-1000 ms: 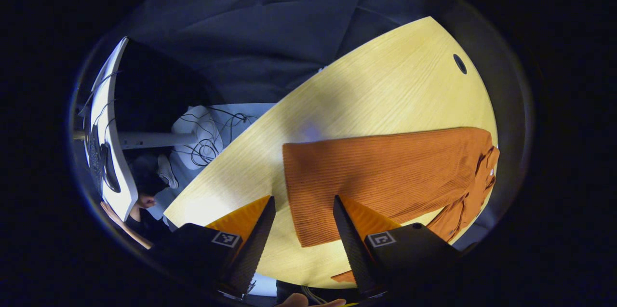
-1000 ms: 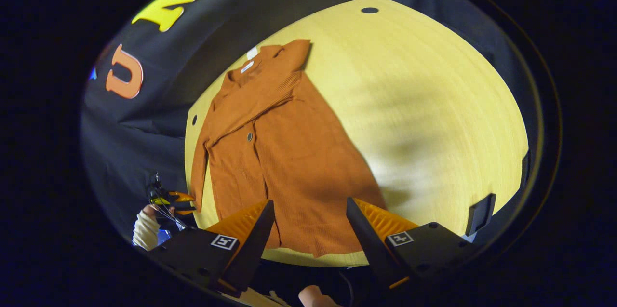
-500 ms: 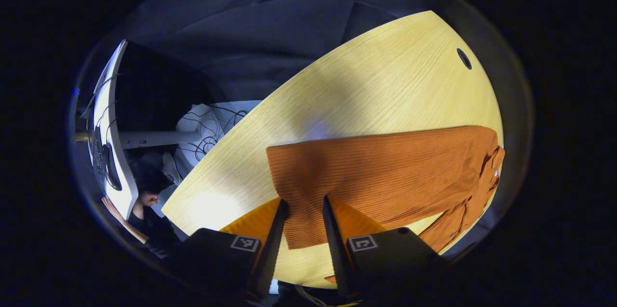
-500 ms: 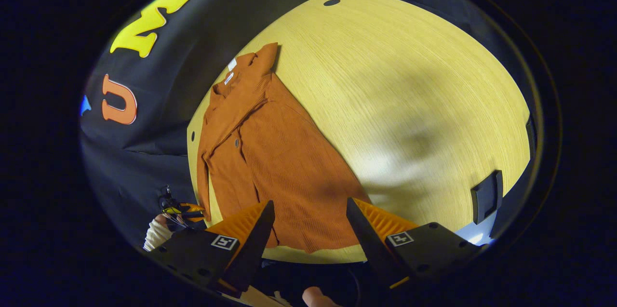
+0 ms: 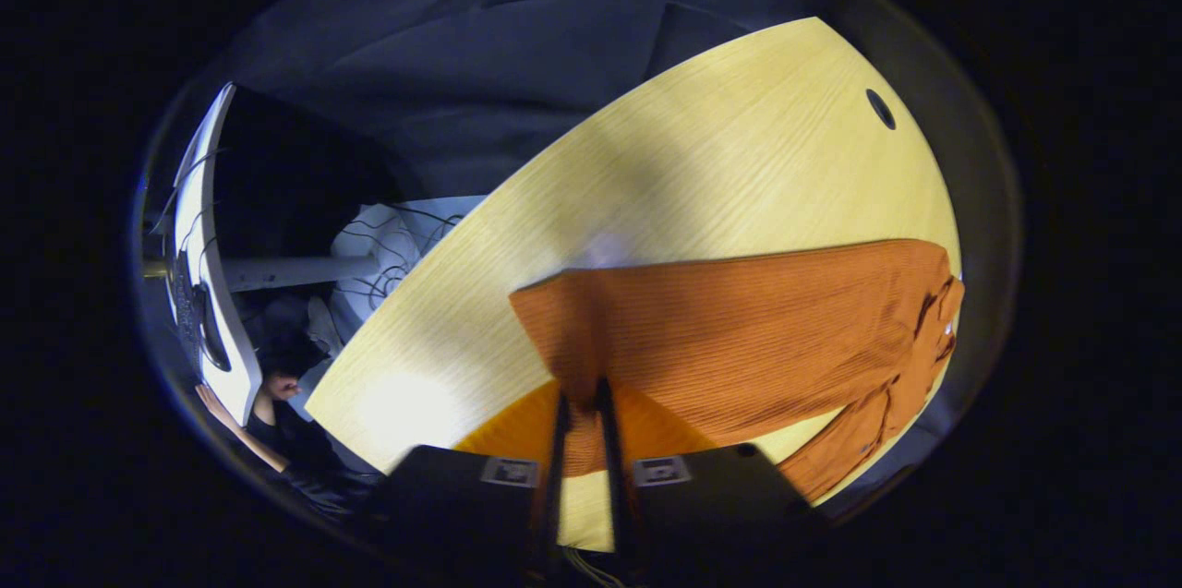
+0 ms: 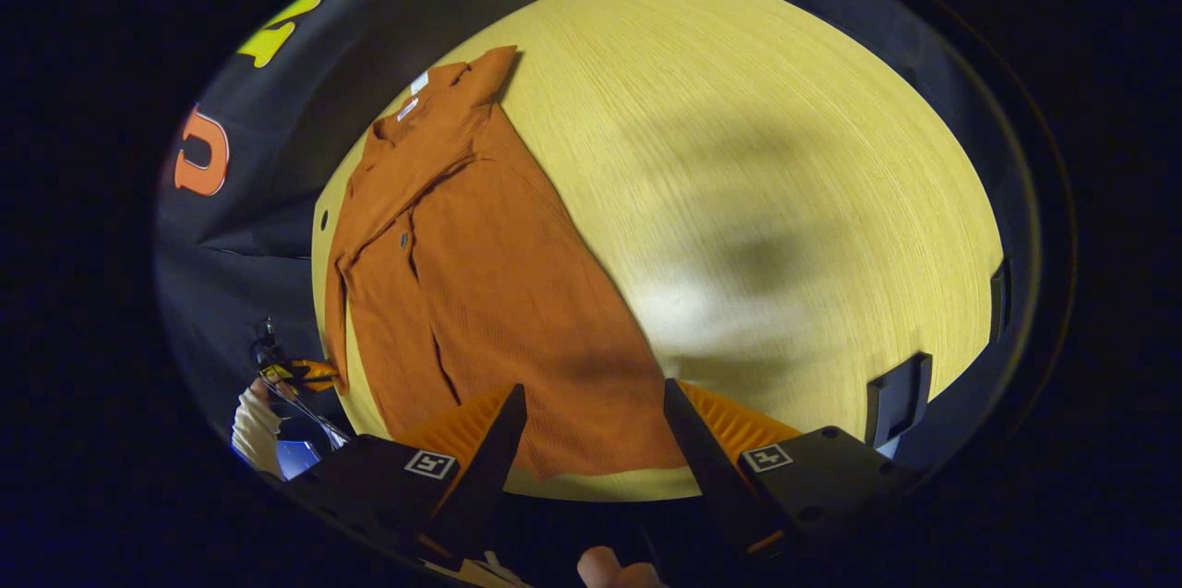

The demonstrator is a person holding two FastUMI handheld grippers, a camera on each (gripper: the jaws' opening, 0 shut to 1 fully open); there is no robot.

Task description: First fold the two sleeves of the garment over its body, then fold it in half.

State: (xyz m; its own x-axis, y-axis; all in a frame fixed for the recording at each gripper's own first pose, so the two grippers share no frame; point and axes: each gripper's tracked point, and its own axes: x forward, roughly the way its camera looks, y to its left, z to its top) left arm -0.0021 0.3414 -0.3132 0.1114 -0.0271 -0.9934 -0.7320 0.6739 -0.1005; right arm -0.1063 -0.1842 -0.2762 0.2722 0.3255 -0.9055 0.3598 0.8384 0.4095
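Garment (image 6: 480, 265) rust-orange, ribbed; table (image 6: 785, 154) pale yellow woodgrain

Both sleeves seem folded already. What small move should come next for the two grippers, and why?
Probably close the right gripper on the hem. The left gripper already pinches the orange garment at its hem corner, while the right one is open, straddling the other hem corner. Both must hold before lifting to fold it in half.

Left tool (image 5: 580, 426) pinched nearly closed, right tool (image 6: 591, 440) spread wide
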